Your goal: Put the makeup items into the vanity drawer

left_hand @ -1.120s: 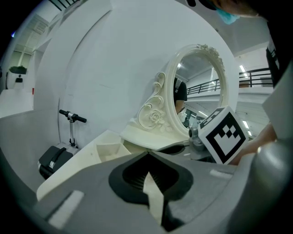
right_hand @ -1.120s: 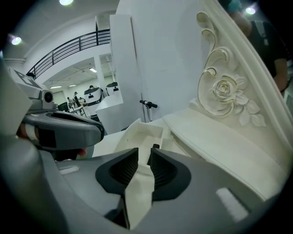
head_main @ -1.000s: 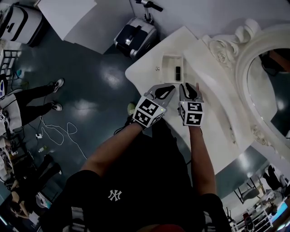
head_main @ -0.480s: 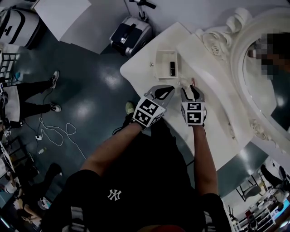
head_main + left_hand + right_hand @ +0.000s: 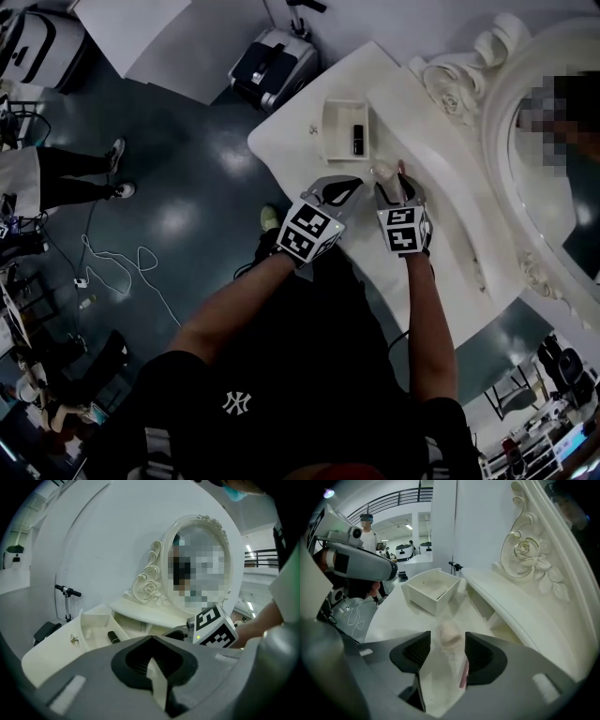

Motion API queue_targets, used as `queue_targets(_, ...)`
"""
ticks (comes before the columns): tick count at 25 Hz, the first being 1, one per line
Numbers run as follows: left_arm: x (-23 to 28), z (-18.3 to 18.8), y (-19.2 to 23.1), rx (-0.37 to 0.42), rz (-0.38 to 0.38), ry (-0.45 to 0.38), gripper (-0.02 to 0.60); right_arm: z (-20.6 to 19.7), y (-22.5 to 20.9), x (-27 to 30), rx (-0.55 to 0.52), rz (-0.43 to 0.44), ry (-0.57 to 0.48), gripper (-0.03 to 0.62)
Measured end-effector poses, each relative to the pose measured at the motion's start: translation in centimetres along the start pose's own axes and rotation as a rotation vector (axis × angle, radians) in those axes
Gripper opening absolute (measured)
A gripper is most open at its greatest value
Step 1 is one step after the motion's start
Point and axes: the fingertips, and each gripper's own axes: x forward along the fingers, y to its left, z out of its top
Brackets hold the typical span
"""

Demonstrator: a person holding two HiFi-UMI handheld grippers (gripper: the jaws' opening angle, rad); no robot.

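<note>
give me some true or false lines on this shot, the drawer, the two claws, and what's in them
The vanity drawer is pulled out and a dark item lies in it. True.

The right claw is clamped shut on nothing. False: its jaws stand apart, having just been opening, with a pale translucent item between them.

The left claw reaches into the drawer. False: it stops short of the drawer, beside the right claw.

The drawer front carries a small knob. True.
</note>
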Motion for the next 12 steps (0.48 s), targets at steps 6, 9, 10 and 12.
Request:
queue_targets(6,0.5,-0.3,0.3,-0.011,0.011,0.008,0.0,0.2,-0.2,1.0,-0.034,0.013,0.008,0.276)
queue_targets(9,0.5,-0.4,0.5,-0.017,0.021,0.009,0.0,0.1,-0.2,1.5,-0.044,0.018,0.019,0.276)
queue_targets(10,0.5,-0.4,0.7,-0.019,0.024,0.01,0.0,-0.1,-0.2,1.8,-0.051,0.019,0.027,0.276)
queue_targets(12,0.4,-0.4,1.0,-0.021,0.029,0.013,0.0,-0.4,0.0,2.1,-0.066,0.016,0.045,0.272)
